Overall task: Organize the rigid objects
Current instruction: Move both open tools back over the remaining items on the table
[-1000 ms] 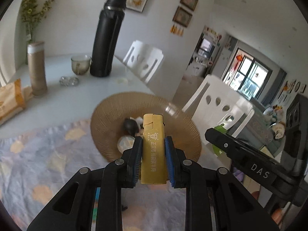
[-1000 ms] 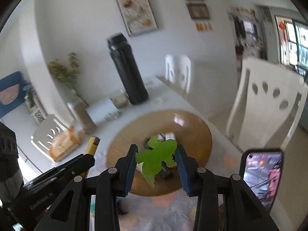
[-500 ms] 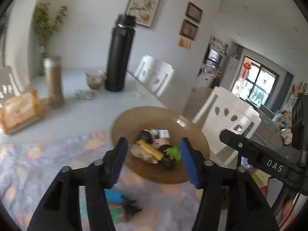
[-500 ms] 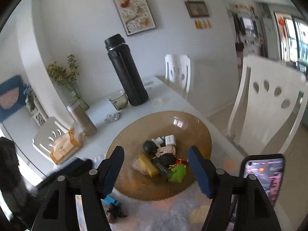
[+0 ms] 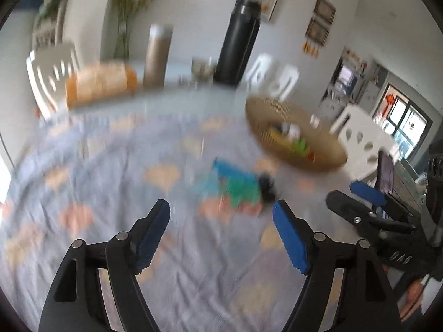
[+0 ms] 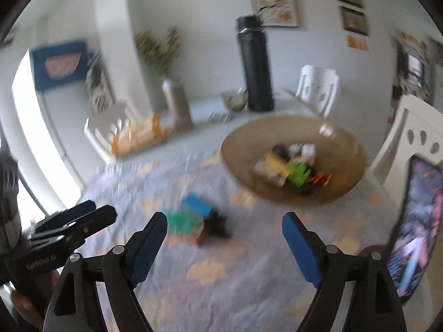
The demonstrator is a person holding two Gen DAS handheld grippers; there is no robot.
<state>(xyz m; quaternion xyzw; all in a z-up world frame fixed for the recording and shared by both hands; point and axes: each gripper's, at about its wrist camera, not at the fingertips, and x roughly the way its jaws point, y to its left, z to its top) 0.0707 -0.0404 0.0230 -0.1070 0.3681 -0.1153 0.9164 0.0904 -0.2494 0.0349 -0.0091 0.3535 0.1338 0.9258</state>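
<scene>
Both grippers empty above a pale floral tablecloth [image 6: 221, 290]

Left gripper [image 5: 221, 229] and right gripper [image 6: 224, 239] spread wide, holding nothing; blurred blue, green and black small toys [image 6: 199, 221] loose on cloth just ahead, likely next for the round woven straw basket [image 6: 343, 182] already filled with sorted pieces beyond

A pale surface [image 6: 199, 105] draped in a lilac patterned cloth [image 6: 221, 262]; on the cloth, a blurred cluster of blue, green and black pieces [image 6: 199, 221] at centre; at 2 o'clock a woven basket [image 6: 343, 171]; at 12 o'clock a black flask [image 6: 254, 63], tan tumbler [image 6: 178, 105] and orange packet [image 6: 138, 135].
</scene>
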